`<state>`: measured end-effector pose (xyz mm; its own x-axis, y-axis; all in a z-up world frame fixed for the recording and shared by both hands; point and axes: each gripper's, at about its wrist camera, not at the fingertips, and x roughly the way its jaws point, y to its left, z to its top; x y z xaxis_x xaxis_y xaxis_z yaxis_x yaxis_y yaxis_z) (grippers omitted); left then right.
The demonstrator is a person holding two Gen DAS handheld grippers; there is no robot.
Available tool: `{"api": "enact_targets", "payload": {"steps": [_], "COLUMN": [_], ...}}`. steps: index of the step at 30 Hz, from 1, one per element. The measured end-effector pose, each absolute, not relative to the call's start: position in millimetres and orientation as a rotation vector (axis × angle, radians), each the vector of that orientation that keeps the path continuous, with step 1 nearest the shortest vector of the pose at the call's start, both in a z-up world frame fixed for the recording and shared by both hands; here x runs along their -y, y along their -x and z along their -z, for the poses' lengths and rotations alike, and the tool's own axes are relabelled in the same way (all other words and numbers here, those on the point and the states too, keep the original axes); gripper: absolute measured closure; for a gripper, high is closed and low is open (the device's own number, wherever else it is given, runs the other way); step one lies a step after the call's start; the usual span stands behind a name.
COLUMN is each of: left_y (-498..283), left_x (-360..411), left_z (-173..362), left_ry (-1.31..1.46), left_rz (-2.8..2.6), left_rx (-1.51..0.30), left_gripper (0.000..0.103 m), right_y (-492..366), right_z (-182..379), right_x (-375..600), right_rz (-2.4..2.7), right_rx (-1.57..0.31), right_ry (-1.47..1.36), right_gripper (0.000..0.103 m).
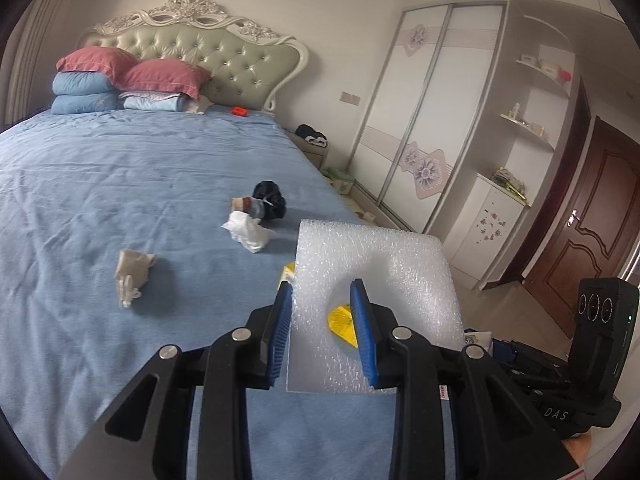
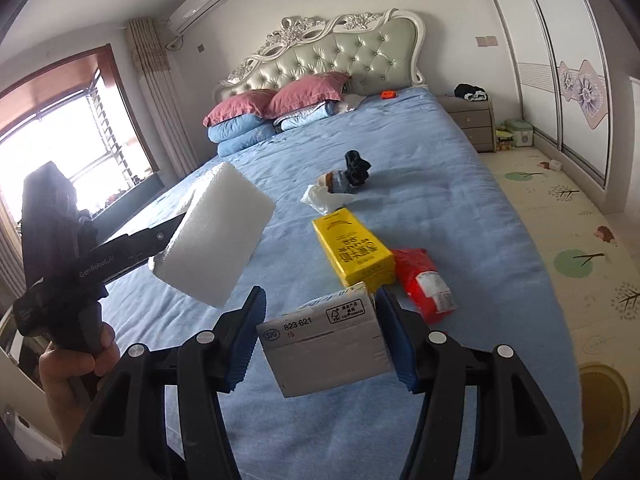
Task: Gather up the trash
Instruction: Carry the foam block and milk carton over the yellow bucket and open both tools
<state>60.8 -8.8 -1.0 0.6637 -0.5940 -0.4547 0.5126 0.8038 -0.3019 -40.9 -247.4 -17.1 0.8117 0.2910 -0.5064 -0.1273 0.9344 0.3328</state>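
Observation:
My left gripper (image 1: 322, 312) is shut on a white foam block (image 1: 380, 276) and holds it above the blue bed (image 1: 100, 200). It also shows in the right wrist view (image 2: 218, 236). My right gripper (image 2: 320, 320) is shut on a grey drink carton (image 2: 326, 344), lifted over the bed. On the bed lie a yellow box (image 2: 354, 254), a red plastic packet (image 2: 424, 280), a crumpled white tissue (image 1: 248, 232), a black bundle (image 1: 270, 198) and a beige paper scrap (image 1: 132, 272).
Pillows and folded quilts (image 1: 104, 80) are stacked at the headboard. A small orange object (image 1: 239, 111) lies near them. A nightstand (image 2: 472, 120) and a wardrobe (image 1: 432, 120) stand to the right, with a play mat (image 2: 560, 240) on the floor.

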Motion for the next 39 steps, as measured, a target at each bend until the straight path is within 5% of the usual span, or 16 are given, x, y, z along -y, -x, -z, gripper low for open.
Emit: {"api": "enact_targets", "payload": {"steps": [21, 39], "left_y": [-15.0, 8.2], "left_x": [200.2, 418.6], "left_z": [19.8, 121.5], "left_ry": [-0.034, -0.276], "left_rz": [0.958, 1.129], "left_rx": [-0.656, -0.99], "left_gripper": [0.072, 0.074], "right_y": [151.0, 200.8], "right_z": [12.2, 116.3], "right_x": [406.1, 538.7], "right_rz": [0.114, 0.394], "right_rx": [-0.482, -0.664], "right_ry": [-0.379, -0.559], "right_gripper": [0.047, 0.047]}}
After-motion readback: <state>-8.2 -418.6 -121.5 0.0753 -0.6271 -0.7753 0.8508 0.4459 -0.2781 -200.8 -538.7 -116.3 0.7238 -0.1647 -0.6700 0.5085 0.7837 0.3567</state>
